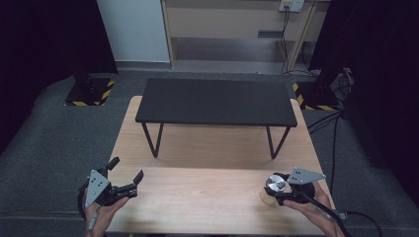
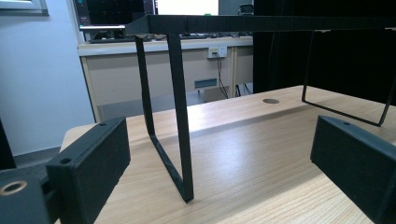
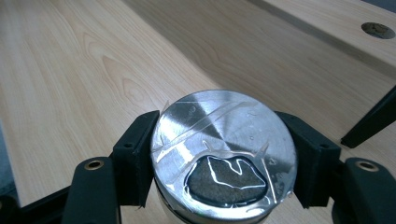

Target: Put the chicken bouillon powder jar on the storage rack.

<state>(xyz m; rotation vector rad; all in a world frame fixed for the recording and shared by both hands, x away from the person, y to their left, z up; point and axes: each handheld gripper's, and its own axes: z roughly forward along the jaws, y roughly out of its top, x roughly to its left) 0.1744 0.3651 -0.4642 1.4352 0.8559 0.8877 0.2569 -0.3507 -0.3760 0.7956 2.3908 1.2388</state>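
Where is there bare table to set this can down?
Bare wood runs between the left gripper and the can held by the right gripper, in front of the black stand. Under the stand is open too, but its legs crowd the ends.

No legible text anywhere.

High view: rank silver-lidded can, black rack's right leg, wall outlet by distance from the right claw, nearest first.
1. Silver-lidded can: between the right claw's jaws, table's near right.
2. Black rack's right leg: mid-table, beyond the claw.
3. Wall outlet: far wall, top of view.
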